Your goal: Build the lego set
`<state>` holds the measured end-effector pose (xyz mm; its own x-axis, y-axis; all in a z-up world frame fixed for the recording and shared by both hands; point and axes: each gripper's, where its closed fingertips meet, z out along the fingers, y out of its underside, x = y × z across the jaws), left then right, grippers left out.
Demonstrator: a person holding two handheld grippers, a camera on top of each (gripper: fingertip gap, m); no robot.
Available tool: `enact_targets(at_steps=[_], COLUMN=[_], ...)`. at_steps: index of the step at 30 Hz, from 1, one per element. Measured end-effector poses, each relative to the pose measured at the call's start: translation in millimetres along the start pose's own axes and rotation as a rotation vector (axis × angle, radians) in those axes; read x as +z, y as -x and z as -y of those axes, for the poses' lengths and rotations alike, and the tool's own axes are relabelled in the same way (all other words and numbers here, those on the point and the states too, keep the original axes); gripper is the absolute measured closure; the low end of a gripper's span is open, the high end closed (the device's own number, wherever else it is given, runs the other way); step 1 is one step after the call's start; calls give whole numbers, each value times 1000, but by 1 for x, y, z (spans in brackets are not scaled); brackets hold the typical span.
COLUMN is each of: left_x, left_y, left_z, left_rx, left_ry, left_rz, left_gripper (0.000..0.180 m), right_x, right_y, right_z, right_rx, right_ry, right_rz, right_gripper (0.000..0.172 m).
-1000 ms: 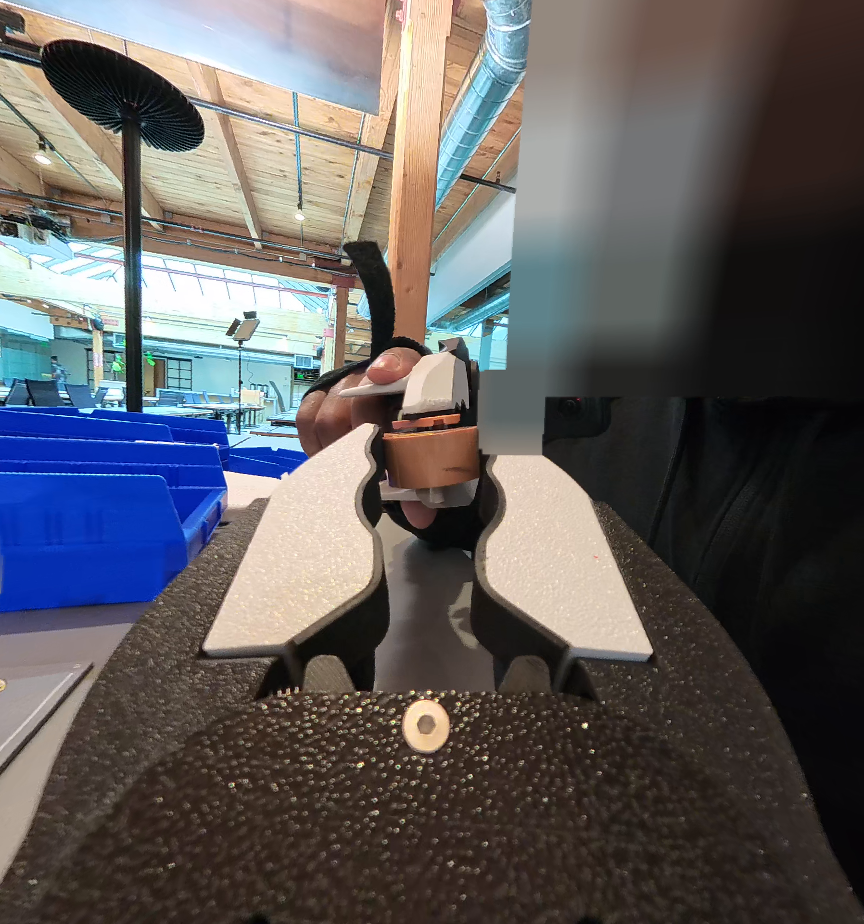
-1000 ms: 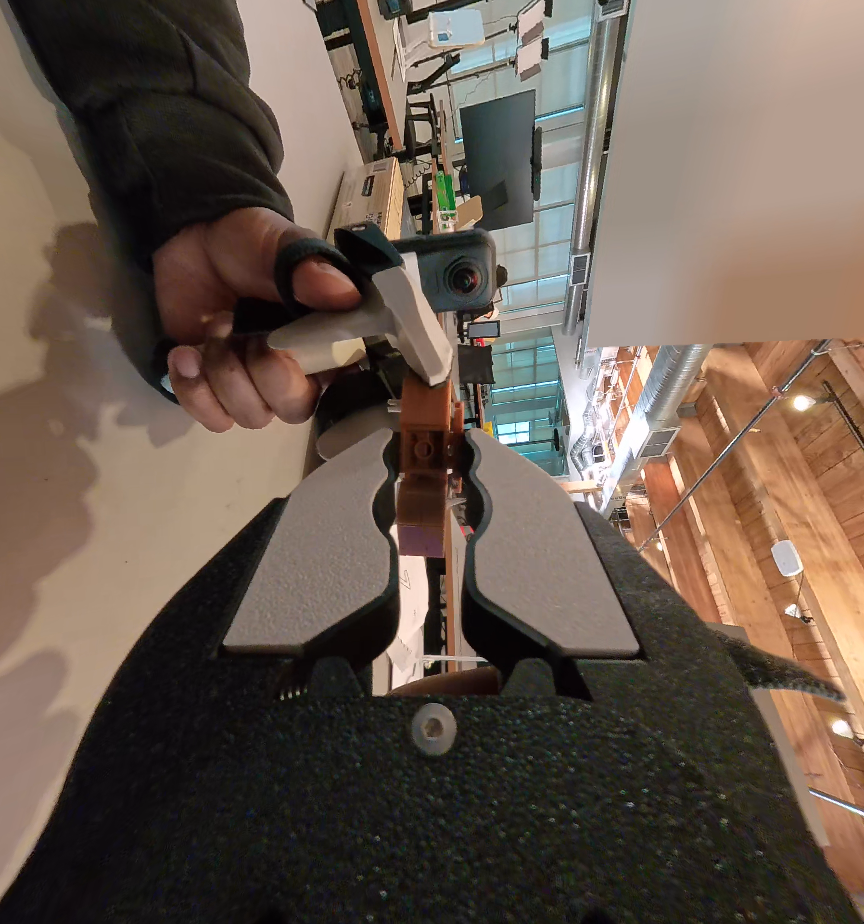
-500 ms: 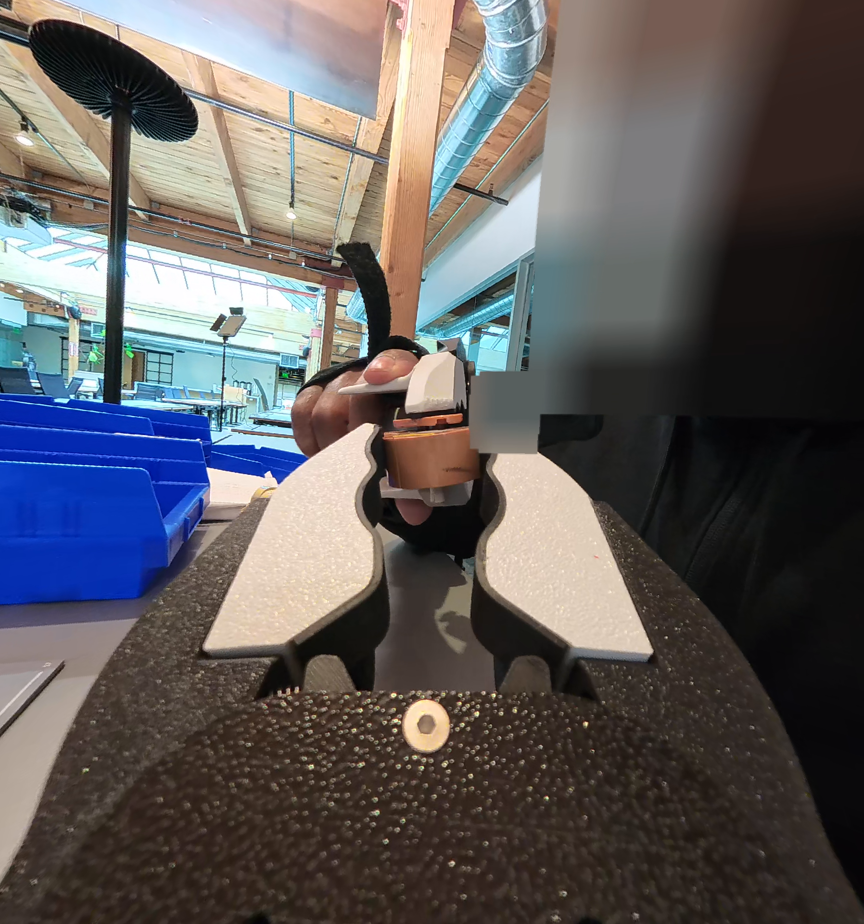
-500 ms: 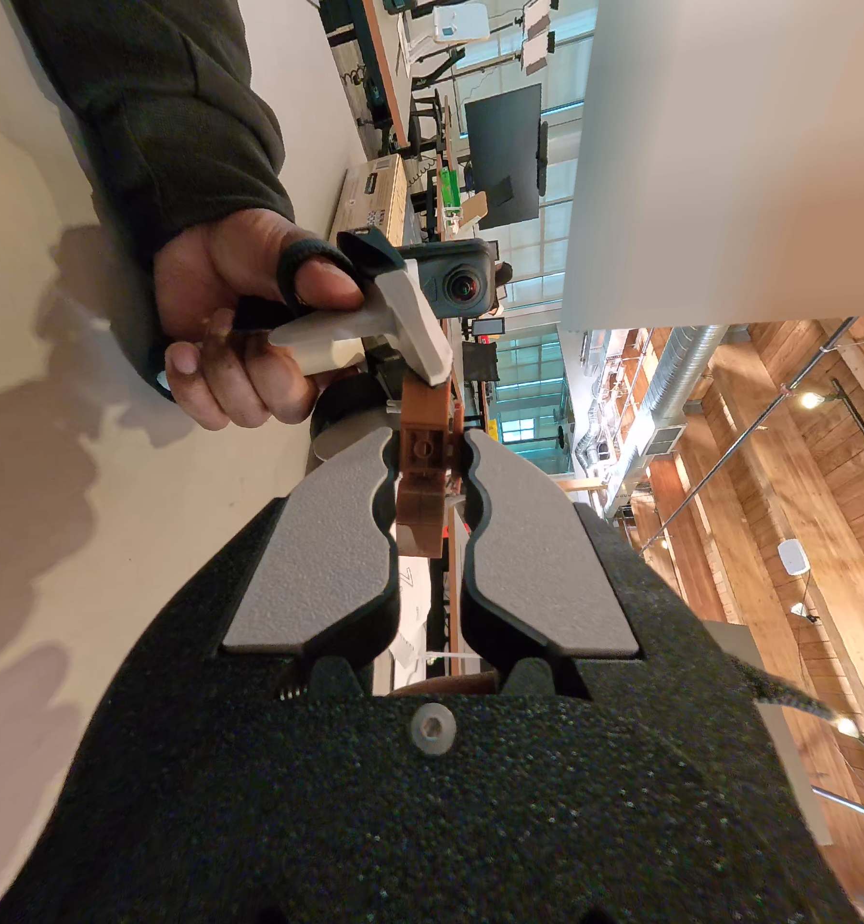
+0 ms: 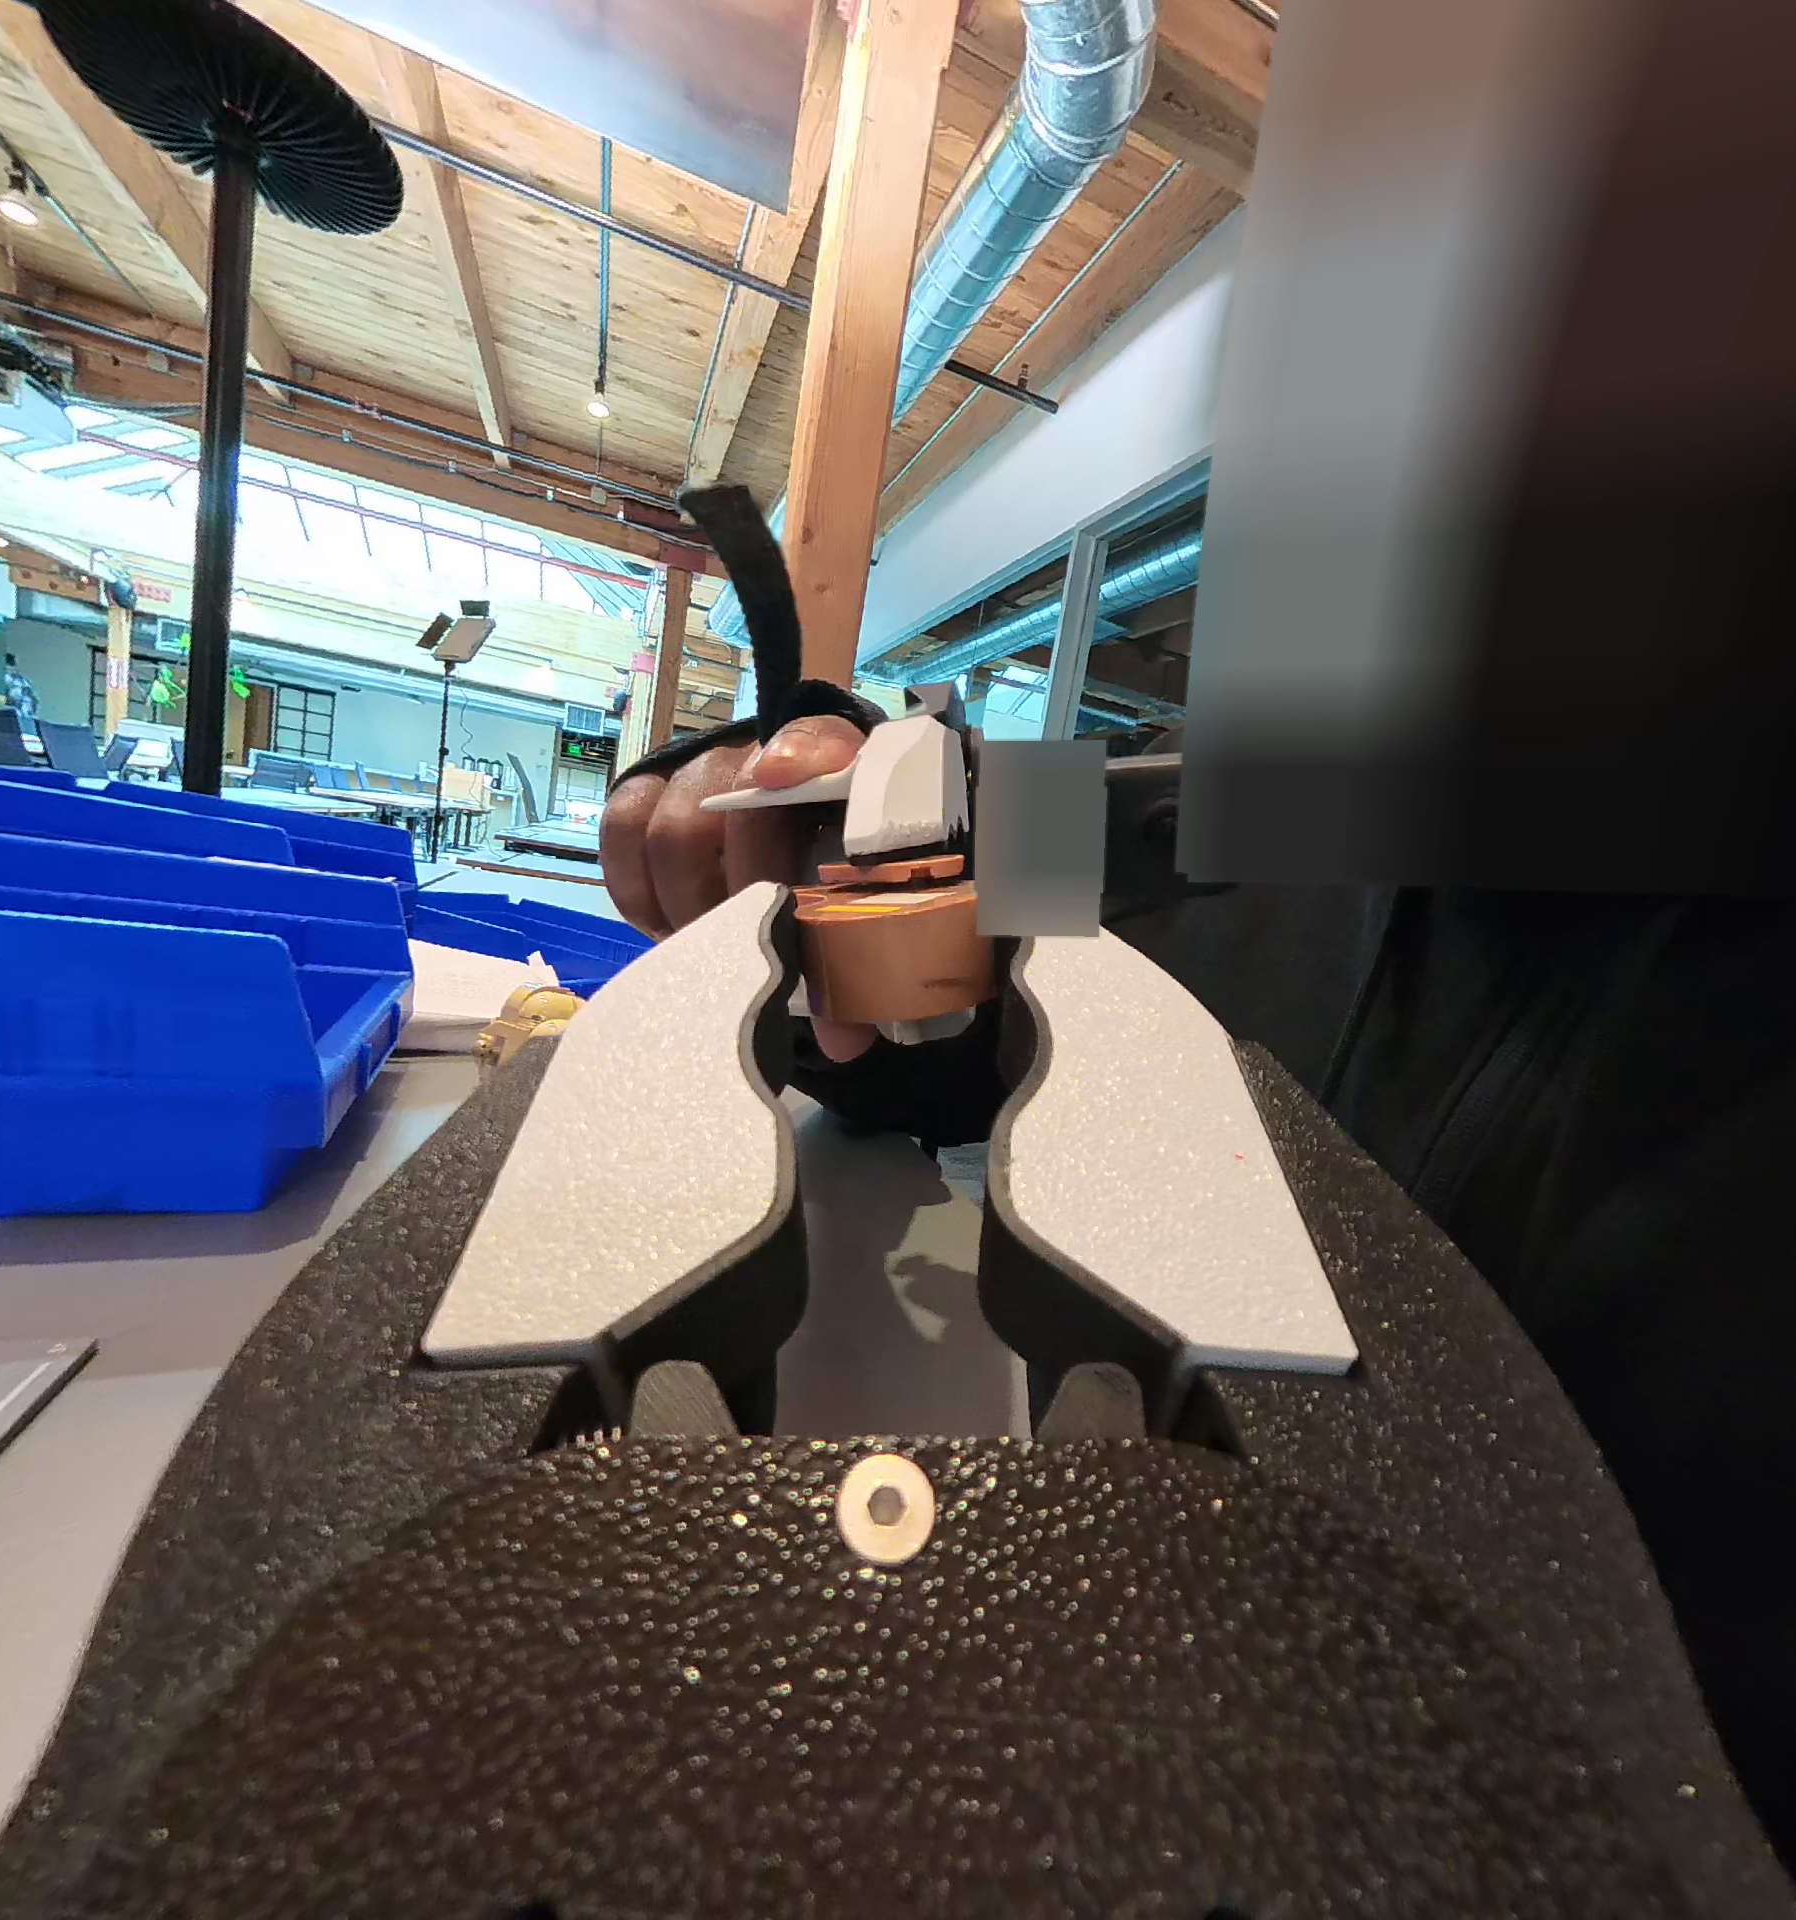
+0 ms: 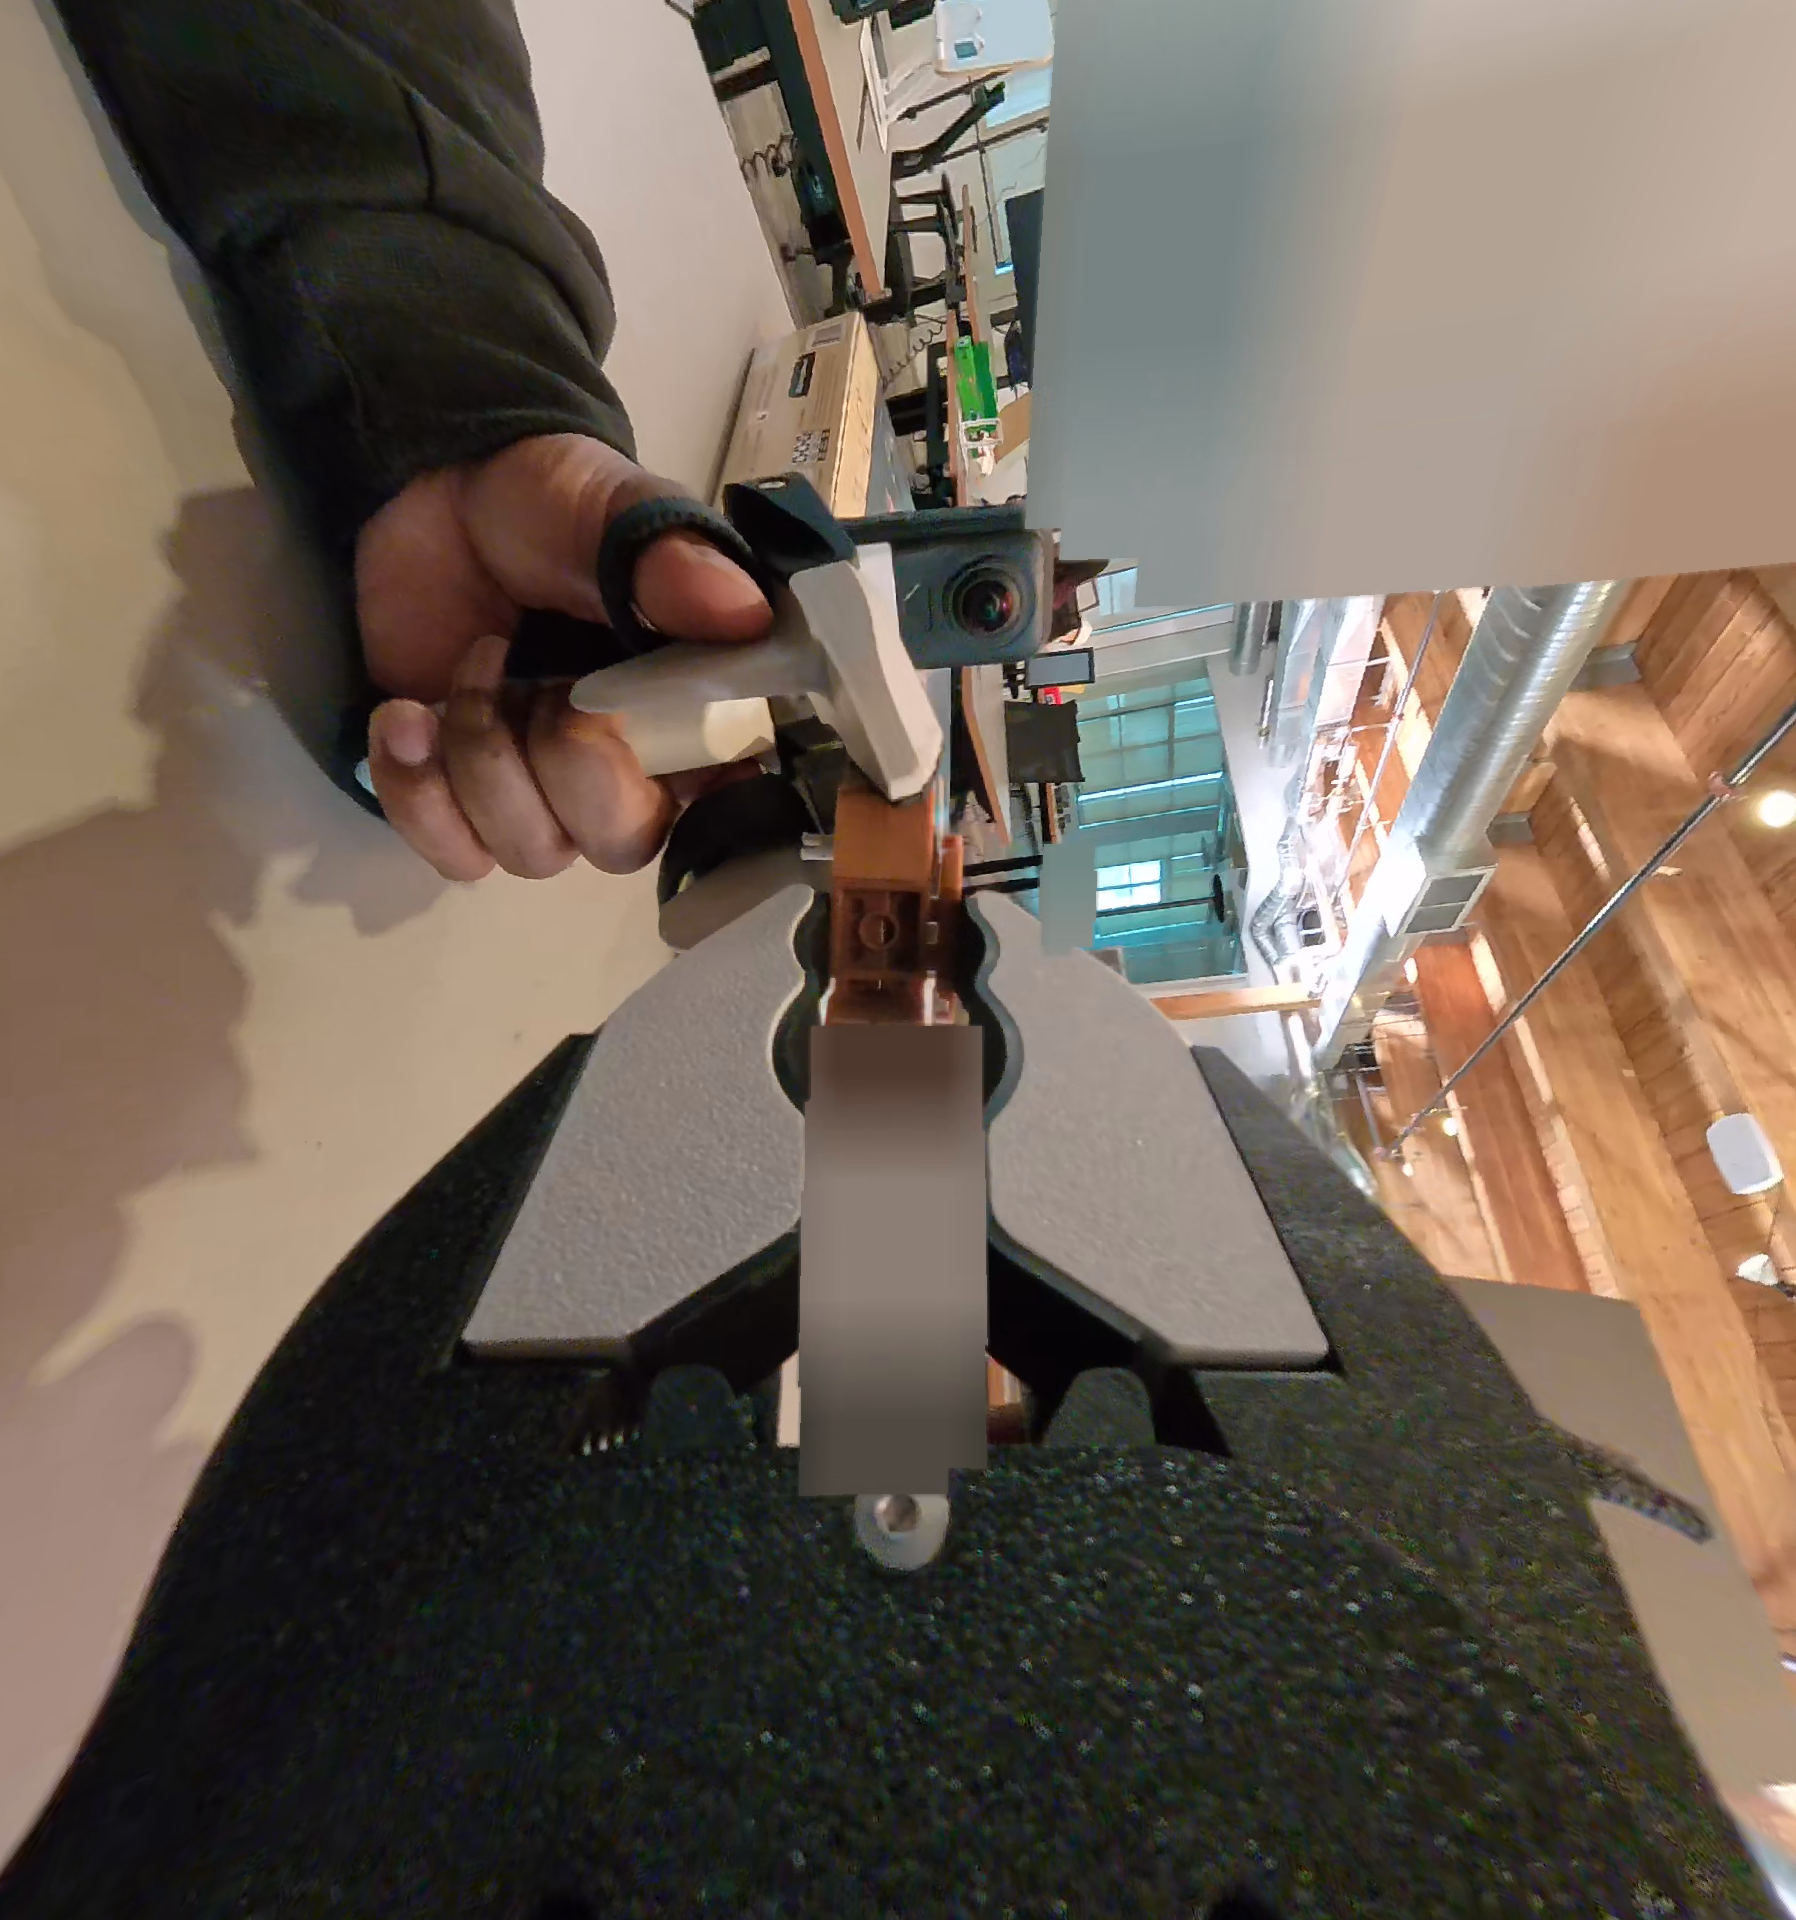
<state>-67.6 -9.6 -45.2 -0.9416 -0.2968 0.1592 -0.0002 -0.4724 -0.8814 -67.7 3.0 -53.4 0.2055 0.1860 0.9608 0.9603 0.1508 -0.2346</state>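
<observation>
Brown brick assembly: small reddish-brown toy-brick piece, held off the table between both claws, which meet tip to tip.
Left claw: part open, fingers closed on the rounded brown body from either side; both pads press its flanks.
Right claw: narrowly open, clamped on the brown brick assembly at its studded end; a blurred patch covers the space just behind the tips.
Right hand: just beyond the left claw's tips, wrapped round the white handle of the right claw, a black strap over the fingers.
Left hand: beyond the right claw's tips and to their left, dark sleeve at the wrist, gripping the other white handle; a camera sits just above it.
Table: grey, below the left claw.
Blue bins: in a row on the table, well left of the left claw.
Gold-coloured toy piece: on the table, just left of the left claw's left finger.
</observation>
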Motion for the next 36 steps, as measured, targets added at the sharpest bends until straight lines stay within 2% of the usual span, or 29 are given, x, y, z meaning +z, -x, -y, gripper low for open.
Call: enact_targets(at_steps=[5,15,20,23,26,36], left_x=[-3,-14,-15,-13,-13,-11], left_y=[6,24,30,33,33,30], left_z=[1,7,-2,-11,-11,-11], left_rx=[17,269,353,451,532,564], left_ry=[6,121,208,288,309,318], left_rz=[65,247,288,317,342,355], left_gripper=[143,144,145,147,150,151], right_x=[2,3,3,4,4,4], right_y=[1,-4,-2,1,3,7], right_z=[-8,-26,-29,-30,-30,-32], right_rx=[124,436,494,510,540,585], right_ry=[4,-41,-59,-57,-62,-66], right_rz=[30,80,98,114,131,166], right_gripper=[150,150,149,149,149,149])
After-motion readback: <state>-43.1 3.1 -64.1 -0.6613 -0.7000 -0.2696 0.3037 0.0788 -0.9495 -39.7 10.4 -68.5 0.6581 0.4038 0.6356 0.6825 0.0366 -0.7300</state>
